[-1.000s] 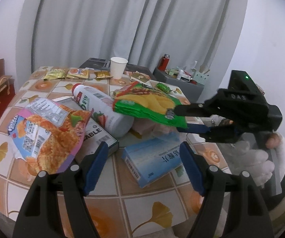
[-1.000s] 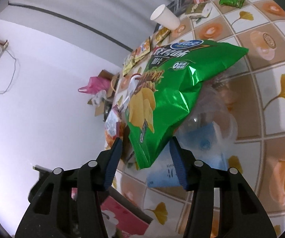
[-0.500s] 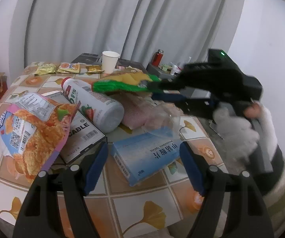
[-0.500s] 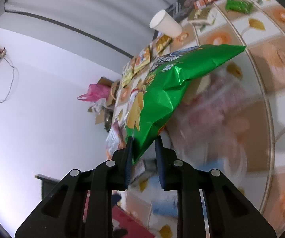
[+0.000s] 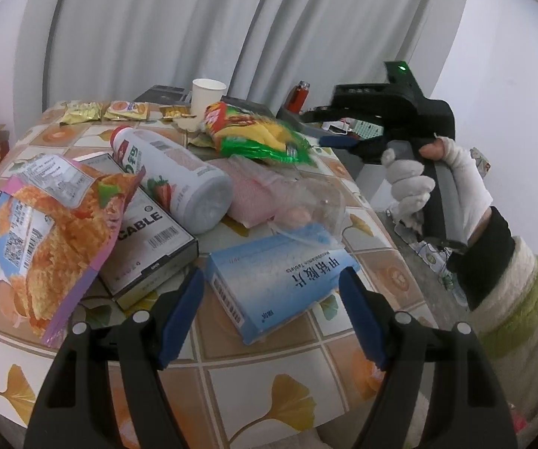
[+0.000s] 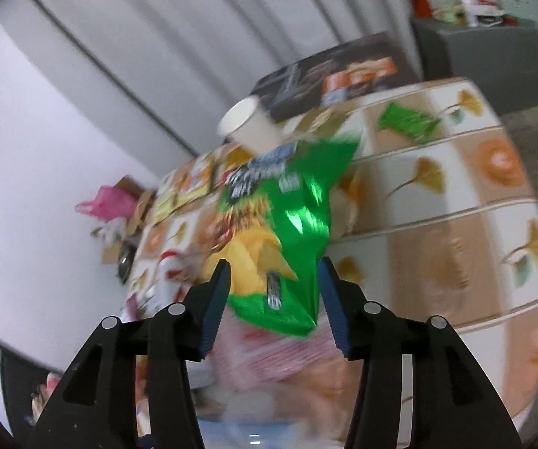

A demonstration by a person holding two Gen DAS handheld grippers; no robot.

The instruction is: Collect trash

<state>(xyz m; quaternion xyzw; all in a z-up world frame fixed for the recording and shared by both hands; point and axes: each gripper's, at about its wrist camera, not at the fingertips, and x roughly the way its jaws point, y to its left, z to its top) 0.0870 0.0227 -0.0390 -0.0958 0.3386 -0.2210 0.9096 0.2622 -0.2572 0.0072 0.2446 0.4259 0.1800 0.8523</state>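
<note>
The right gripper (image 6: pixel 274 292) is opening, with the green chip bag (image 6: pixel 283 232) loose between its pads. The left gripper (image 5: pixel 270 314) waits wide open and empty over the blue tablet box (image 5: pixel 280 280). A strawberry bottle (image 5: pixel 171 176), cable box (image 5: pixel 149 247) and orange snack bag (image 5: pixel 48 232) crowd the table (image 5: pixel 269 393).

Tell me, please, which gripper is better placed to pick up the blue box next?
Probably left. The left gripper is open, with the blue box lying right in front of its fingers. The right gripper is opening around the green chip bag, farther from the box.
</note>
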